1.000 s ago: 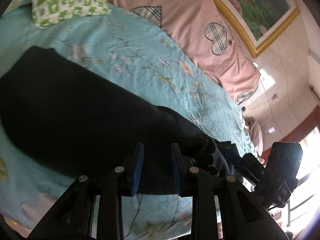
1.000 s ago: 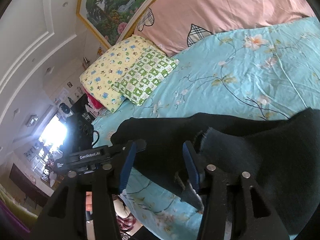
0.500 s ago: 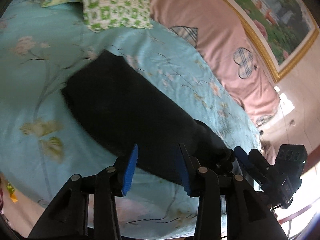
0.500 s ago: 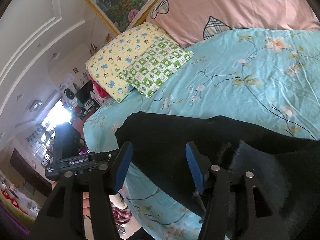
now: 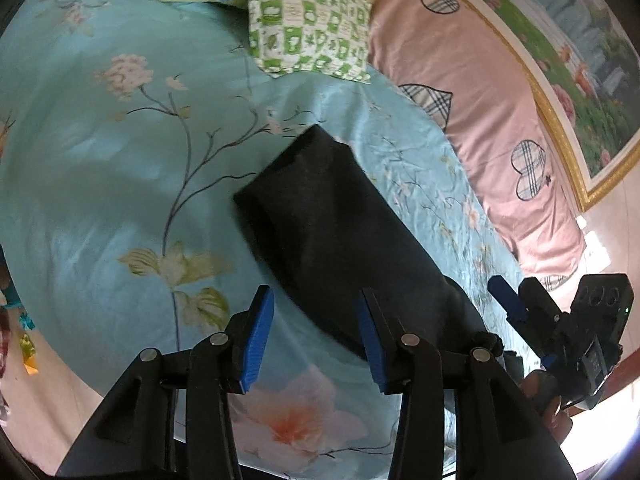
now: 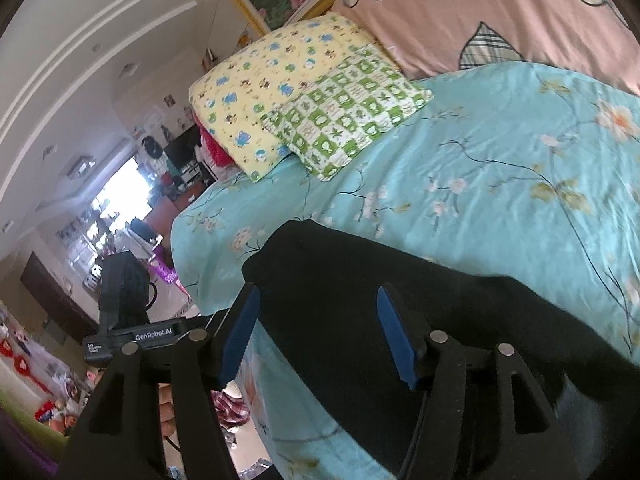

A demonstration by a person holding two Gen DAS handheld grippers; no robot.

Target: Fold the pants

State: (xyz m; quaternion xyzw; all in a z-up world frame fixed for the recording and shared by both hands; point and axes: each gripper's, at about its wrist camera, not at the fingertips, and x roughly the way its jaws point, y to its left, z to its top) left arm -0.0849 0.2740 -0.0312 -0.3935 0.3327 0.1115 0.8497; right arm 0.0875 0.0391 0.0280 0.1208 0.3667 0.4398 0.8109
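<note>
The black pants [image 5: 332,220] lie folded lengthwise as a long strip on the light blue flowered bedspread [image 5: 120,184]. My left gripper [image 5: 314,336] hovers over the strip's near edge, its jaws opening, with nothing pressed between the blue pads [image 5: 256,332]. In the right wrist view the pants [image 6: 360,296] fill the lower middle. My right gripper [image 6: 320,332] hangs above them, jaws opening, gripping nothing. The right gripper's body [image 5: 560,332] shows at the lower right of the left wrist view, and the left gripper's body [image 6: 128,320] at the lower left of the right wrist view.
A green checked pillow [image 5: 308,20] and a yellow printed pillow [image 6: 260,92] lie at the head of the bed. A pink quilt with plaid hearts [image 5: 480,100] lines the far side below a framed painting [image 5: 560,52]. The bed edge [image 6: 208,280] drops toward cluttered furniture.
Both grippers have opened wider and drawn back from the pants. The strip's free end now shows whole in both views, and the left wrist view has rolled.
</note>
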